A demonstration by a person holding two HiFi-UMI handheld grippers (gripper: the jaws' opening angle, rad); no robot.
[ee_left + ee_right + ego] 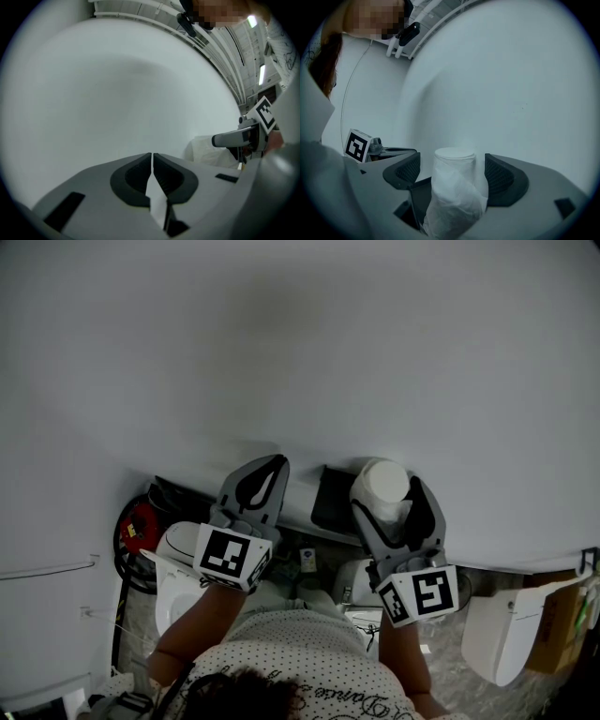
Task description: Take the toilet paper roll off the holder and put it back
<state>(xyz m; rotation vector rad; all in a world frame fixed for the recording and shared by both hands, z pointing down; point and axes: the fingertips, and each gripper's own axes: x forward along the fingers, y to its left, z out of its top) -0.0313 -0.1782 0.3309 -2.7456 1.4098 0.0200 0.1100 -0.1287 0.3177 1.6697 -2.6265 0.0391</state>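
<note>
A white toilet paper roll (380, 484) stands upright against the white wall, next to a black holder (333, 498). My right gripper (386, 495) is open, one jaw on each side of the roll. In the right gripper view the roll (454, 187) fills the gap between the jaws, with a little space before each pad, and the holder (419, 199) shows dark at its lower left. My left gripper (274, 465) hangs to the left of the holder, close to the wall. Its jaws are shut (152, 155) with nothing between them.
The white wall (281, 352) fills most of every view. Below it are a white toilet (506, 634) at the right, another white fixture (173, 568) at the left, and a red object with black cables (139, 526). The person's dotted shirt (300, 662) is at the bottom.
</note>
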